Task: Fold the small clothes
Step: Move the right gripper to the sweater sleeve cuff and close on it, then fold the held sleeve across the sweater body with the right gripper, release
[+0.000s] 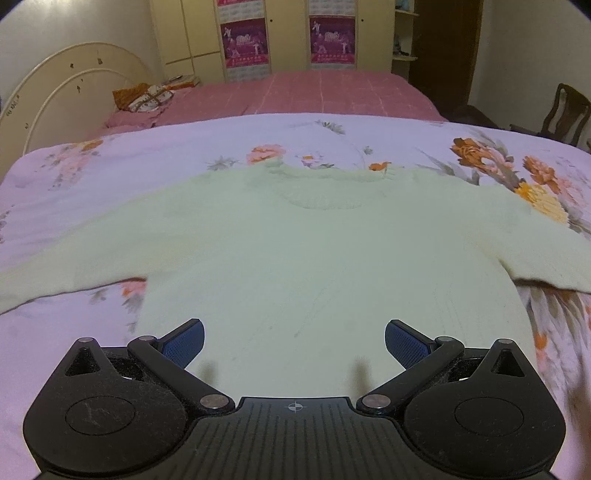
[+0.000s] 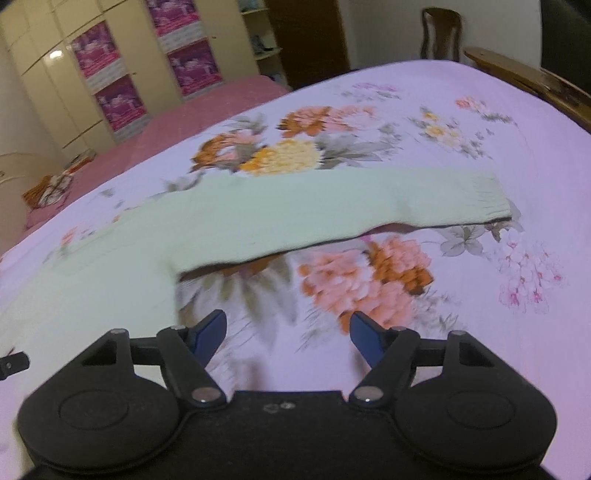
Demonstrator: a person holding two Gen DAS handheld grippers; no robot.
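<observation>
— Pale green knit, that is your sweater (image 1: 295,251): it lies flat and face up on the floral bedsheet (image 1: 110,177), neckline away from you, both sleeves spread out to the sides.

— Where is my left gripper (image 1: 294,341) against it?

— You hold it low over the hem end of the body. Its blue pads (image 1: 188,343) stand wide apart, with only the green knit showing between them, and they grip nothing. Whether they touch the fabric, you cannot tell from the left wrist view.

— And my right?

— Your right gripper (image 2: 288,338) sits just beside the sweater's side edge (image 2: 173,291), over bare floral sheet (image 2: 480,122). Its fingers (image 2: 210,334) are also spread wide and empty. The near finger is just beside the knit edge, but not on it as far as the blurred view shows.

— What lies ahead of the right one?

— You look along the sleeve (image 2: 332,206), stretched across the sheet, its ribbed cuff (image 2: 484,199) at the far end. The sleeve's near edge is lifted a little, with a dark shadow under it.

— Anything else around?

— Beyond the sheet you see a pink checked bedspread (image 1: 314,92), a cream headboard (image 1: 62,88), a wardrobe (image 1: 192,33) with magenta posters (image 1: 243,42), and a wooden chair (image 1: 565,110).
</observation>
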